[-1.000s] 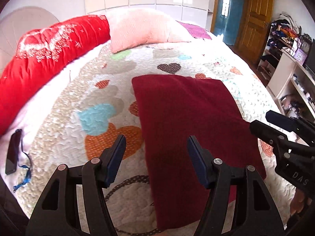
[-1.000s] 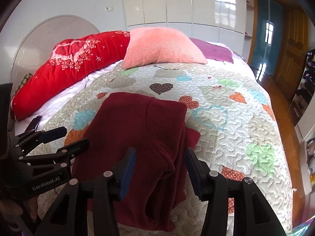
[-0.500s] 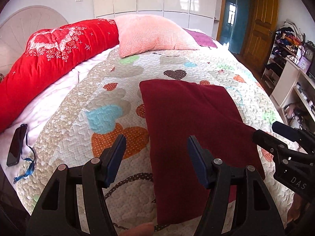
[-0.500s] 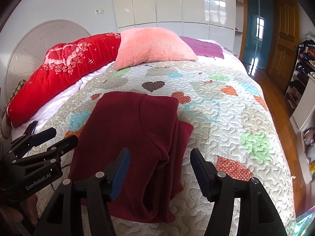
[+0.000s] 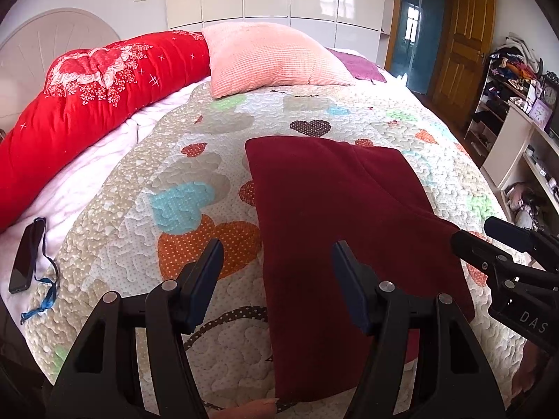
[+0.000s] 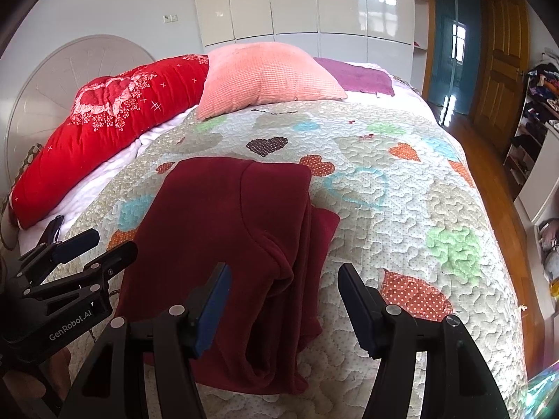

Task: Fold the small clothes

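A dark red garment (image 5: 335, 230) lies folded lengthwise on the heart-patterned quilt (image 5: 181, 188). In the right wrist view the garment (image 6: 227, 237) shows a doubled right side with a rumpled edge. My left gripper (image 5: 276, 279) is open and empty, above the garment's near left edge. My right gripper (image 6: 283, 296) is open and empty, above the garment's near right edge. Each gripper shows at the side of the other view: the right one (image 5: 489, 237) and the left one (image 6: 101, 248).
A red bolster (image 5: 87, 94), a pink pillow (image 5: 269, 59) and a purple cloth (image 6: 360, 76) lie at the head of the bed. A phone with a blue strap (image 5: 26, 255) lies at the left bed edge. Shelves (image 5: 513, 111) and a wooden door (image 5: 461, 42) stand to the right.
Both grippers have pulled back and risen slightly from the garment, staying open. The right gripper's jaws have widened. The garment has not moved.
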